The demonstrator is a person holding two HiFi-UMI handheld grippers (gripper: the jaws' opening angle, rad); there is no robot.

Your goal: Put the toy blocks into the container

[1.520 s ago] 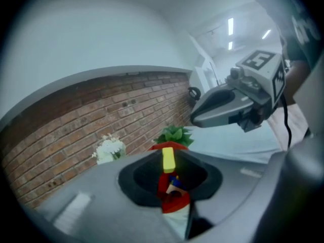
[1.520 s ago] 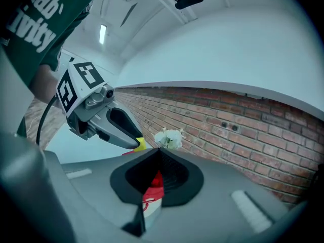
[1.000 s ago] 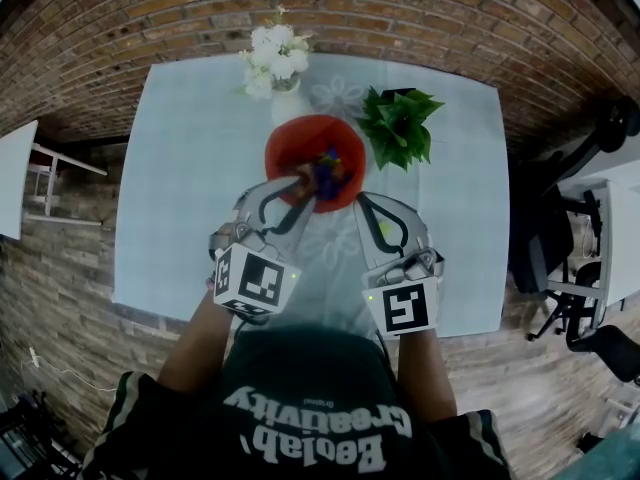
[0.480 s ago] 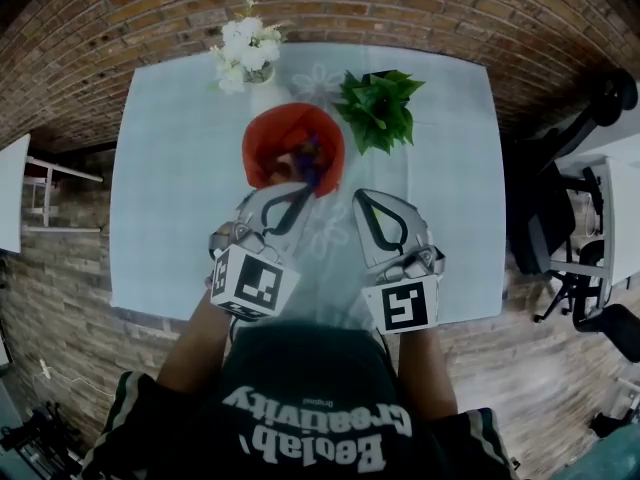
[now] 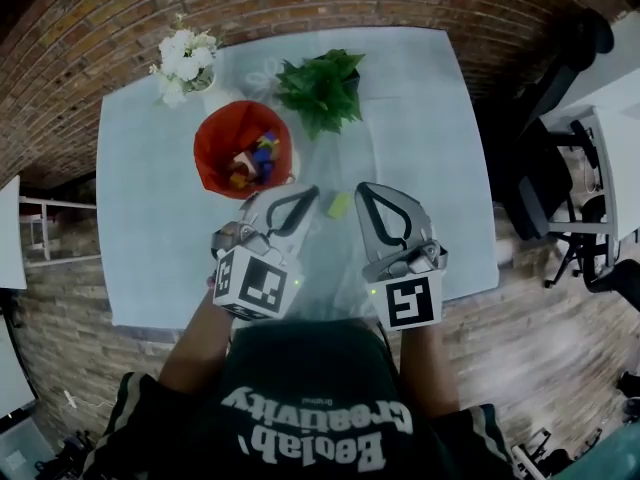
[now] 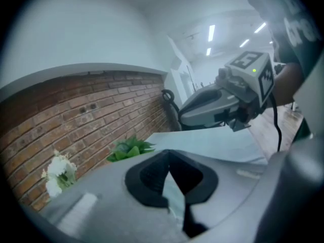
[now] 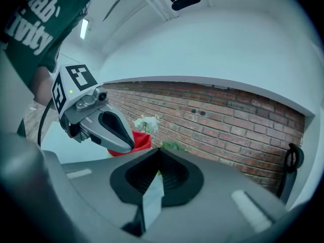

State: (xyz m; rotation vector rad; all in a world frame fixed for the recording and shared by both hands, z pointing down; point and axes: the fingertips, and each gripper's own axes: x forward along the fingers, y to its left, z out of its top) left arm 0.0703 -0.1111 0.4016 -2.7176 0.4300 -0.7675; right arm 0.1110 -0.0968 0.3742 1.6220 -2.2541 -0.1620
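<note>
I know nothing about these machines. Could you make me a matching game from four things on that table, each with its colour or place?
Things:
1 container
2 flowers
3 plant
4 loose block

Descriptions:
A white
B lying between the left gripper and the right gripper
C red, with toy blocks inside
D dark green leaves

Pairs: 1-C; 2-A; 3-D; 4-B

You have one table (image 5: 150,218). On it stand one red tub (image 5: 207,140), one bunch of white flowers (image 5: 183,56) and one green plant (image 5: 322,86). One yellow-green block (image 5: 338,205) lies outside the tub. More blocks (image 5: 255,158) sit inside, too jumbled to count. You hold two grippers, the left gripper (image 5: 310,193) and the right gripper (image 5: 363,189).
</note>
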